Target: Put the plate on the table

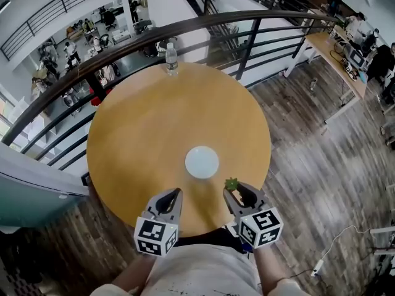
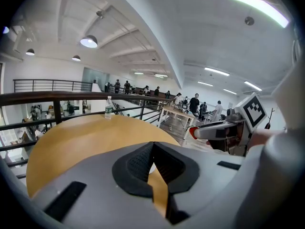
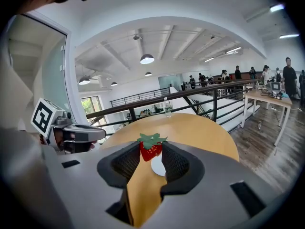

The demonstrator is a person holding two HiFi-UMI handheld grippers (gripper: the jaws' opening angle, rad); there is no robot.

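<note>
A small white plate (image 1: 202,162) lies flat on the round wooden table (image 1: 136,134), a little toward the near edge. My right gripper (image 1: 232,189) hovers over the near rim just right of the plate, shut on a red toy strawberry (image 1: 231,183) with green leaves. In the right gripper view the strawberry (image 3: 151,149) sits pinched between the black pads, and the plate (image 3: 157,167) shows just beyond it. My left gripper (image 1: 176,195) is level with it, left of the plate, jaws closed together and empty. A sliver of the plate (image 2: 152,168) shows behind its tips.
A clear water bottle (image 1: 171,59) stands at the table's far edge. A dark curved railing (image 1: 203,20) runs behind the table above a lower floor with people. A long desk (image 1: 336,57) stands far right on the wood floor.
</note>
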